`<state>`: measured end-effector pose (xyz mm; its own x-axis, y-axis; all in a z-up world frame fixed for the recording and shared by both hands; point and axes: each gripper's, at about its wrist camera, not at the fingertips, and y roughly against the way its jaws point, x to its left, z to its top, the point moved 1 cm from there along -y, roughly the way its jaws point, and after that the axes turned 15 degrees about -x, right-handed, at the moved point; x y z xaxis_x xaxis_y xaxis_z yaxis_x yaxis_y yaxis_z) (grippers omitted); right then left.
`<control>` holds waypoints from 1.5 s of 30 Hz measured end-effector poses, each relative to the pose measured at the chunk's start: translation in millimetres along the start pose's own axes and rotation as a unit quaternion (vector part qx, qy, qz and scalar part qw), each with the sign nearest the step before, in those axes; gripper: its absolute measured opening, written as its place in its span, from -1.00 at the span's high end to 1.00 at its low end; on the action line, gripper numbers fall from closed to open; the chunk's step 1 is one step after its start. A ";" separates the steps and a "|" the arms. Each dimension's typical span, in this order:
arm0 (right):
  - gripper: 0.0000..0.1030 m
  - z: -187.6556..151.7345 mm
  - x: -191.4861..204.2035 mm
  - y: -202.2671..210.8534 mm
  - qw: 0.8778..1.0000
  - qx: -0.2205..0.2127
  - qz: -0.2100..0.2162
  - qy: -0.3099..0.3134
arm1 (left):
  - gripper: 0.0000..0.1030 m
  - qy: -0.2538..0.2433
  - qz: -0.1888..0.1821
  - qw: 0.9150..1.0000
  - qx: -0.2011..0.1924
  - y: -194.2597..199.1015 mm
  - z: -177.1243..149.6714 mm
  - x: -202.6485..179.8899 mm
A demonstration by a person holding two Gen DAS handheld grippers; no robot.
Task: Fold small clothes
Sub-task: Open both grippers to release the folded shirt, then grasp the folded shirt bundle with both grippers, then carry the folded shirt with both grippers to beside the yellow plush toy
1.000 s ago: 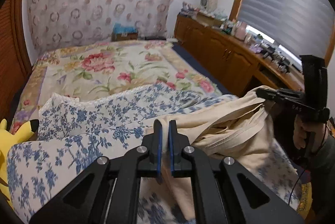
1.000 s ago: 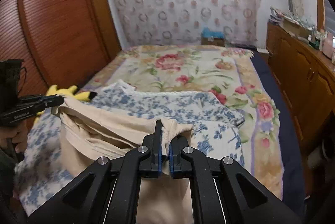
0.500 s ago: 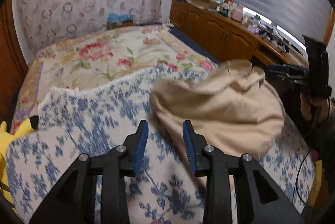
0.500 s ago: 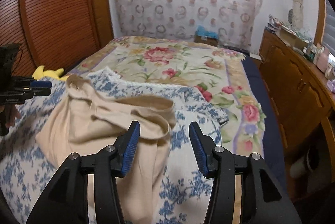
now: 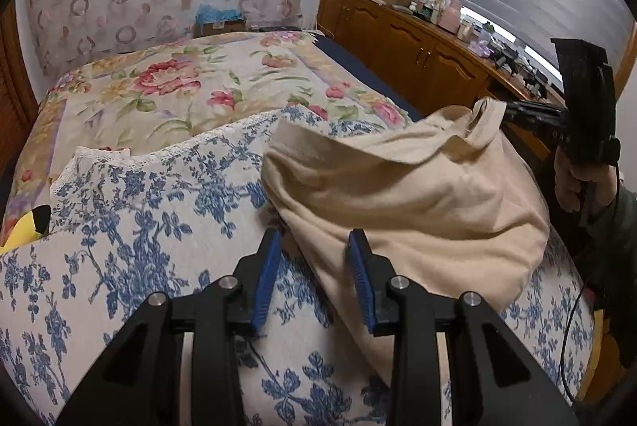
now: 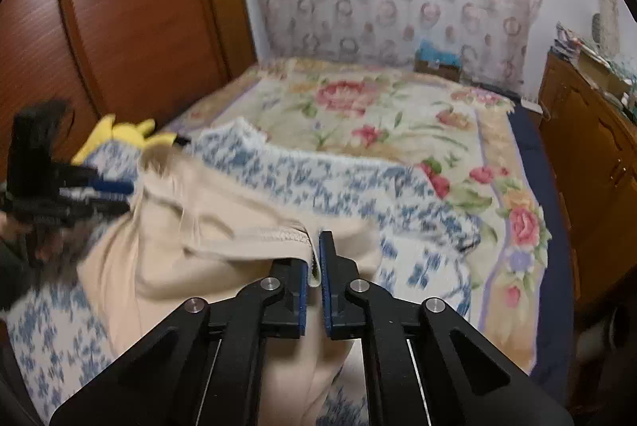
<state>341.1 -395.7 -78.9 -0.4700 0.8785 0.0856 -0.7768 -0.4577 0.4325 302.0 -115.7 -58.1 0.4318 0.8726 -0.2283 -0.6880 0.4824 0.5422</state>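
Observation:
A beige garment [image 5: 418, 195] lies crumpled on a blue-flowered cloth [image 5: 139, 227] spread over the bed. My left gripper [image 5: 314, 235] is open just above the cloth. The garment's lower left edge lies between its blue pads, which do not press on it. In the right wrist view my right gripper [image 6: 315, 247] is shut on the ribbed hem of the beige garment [image 6: 223, 223]. The left wrist view shows that right gripper [image 5: 511, 113] holding the garment's far right corner a little raised. The open left gripper [image 6: 127, 197] appears, blurred, at the garment's left end.
A flowered bedspread [image 5: 179, 87] covers the bed beyond the cloth. A yellow plush toy [image 6: 119, 135] lies at the bed's left edge beside a wooden wardrobe [image 6: 139, 8]. Wooden cabinets [image 5: 418, 55] with clutter on top run along the right side.
A second ago both grippers held the garment up, shut on it. Both then opened and it dropped onto the cloth. Now the right has shut on the hem; the left stays open, lower.

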 end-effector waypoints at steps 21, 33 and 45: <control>-0.36 -29.8 8.3 9.8 0.993 0.067 -0.085 -0.056 | 0.30 -0.002 0.019 0.999 0.036 -32.9 -6.7 8.2; -0.28 -53.9 15.6 -11.0 0.991 0.093 -0.052 -0.082 | 0.31 0.039 -0.010 0.998 0.043 -42.0 2.2 11.4; 0.65 -41.3 39.9 5.8 0.997 0.044 0.011 -0.066 | 0.92 0.055 -0.049 0.997 -0.015 -12.3 12.2 2.8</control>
<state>300.5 -369.0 -110.0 -0.4231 0.8814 0.2101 -0.7248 -0.4684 0.5053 318.8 -120.2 -55.5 0.4326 0.8234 -0.3672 -0.6630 0.5666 0.4893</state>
